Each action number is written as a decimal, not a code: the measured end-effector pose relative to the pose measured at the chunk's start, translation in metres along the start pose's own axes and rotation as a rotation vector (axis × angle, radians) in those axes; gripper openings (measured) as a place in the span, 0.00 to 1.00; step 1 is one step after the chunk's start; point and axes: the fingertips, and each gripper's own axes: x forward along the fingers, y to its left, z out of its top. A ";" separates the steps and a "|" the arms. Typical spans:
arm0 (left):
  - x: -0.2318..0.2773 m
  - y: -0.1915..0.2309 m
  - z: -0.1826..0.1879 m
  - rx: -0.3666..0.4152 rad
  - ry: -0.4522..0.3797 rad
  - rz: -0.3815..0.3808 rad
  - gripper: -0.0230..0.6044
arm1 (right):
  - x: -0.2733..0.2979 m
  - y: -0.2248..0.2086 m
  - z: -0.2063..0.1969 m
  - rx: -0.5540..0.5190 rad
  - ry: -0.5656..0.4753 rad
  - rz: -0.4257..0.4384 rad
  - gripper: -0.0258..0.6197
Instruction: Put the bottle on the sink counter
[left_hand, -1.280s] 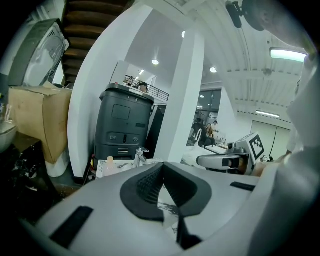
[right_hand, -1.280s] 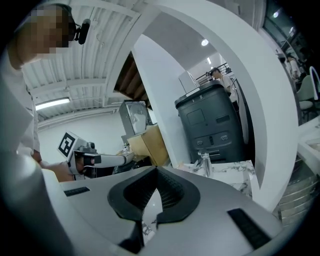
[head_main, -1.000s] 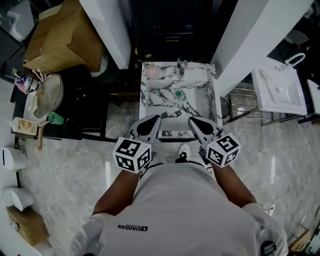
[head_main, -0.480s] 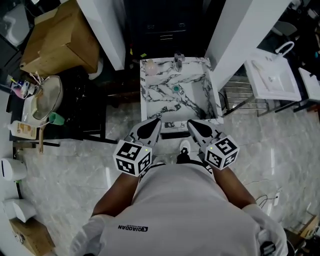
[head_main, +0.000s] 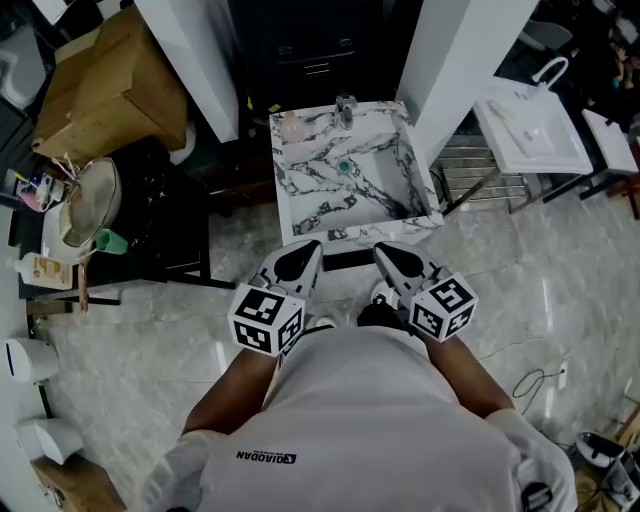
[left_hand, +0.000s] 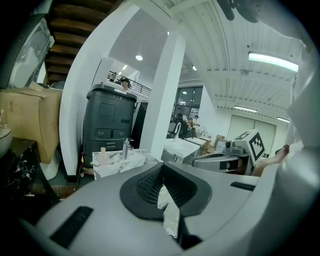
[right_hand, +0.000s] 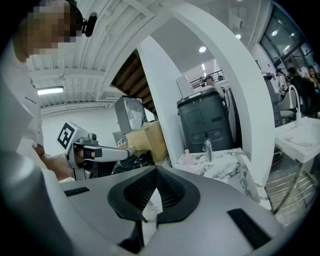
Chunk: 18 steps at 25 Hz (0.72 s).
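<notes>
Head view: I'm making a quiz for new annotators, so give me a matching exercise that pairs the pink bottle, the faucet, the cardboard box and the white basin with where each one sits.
Things:
1 pink bottle
2 faucet
3 cardboard box
4 white basin

Places:
a upper right of the picture
b back left corner of the marble sink counter
c upper left of the picture
d middle of that counter's back edge

Pairs: 1-b; 2-d; 3-c; 4-a
</notes>
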 end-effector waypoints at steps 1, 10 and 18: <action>-0.001 -0.001 0.000 0.001 -0.001 0.001 0.06 | -0.002 0.000 0.000 -0.001 -0.001 -0.001 0.10; -0.001 -0.012 0.002 -0.008 -0.025 0.021 0.06 | -0.004 0.000 0.007 -0.025 0.010 0.035 0.10; -0.002 -0.017 0.003 -0.012 -0.031 0.026 0.06 | -0.008 0.002 0.001 -0.018 0.018 0.041 0.10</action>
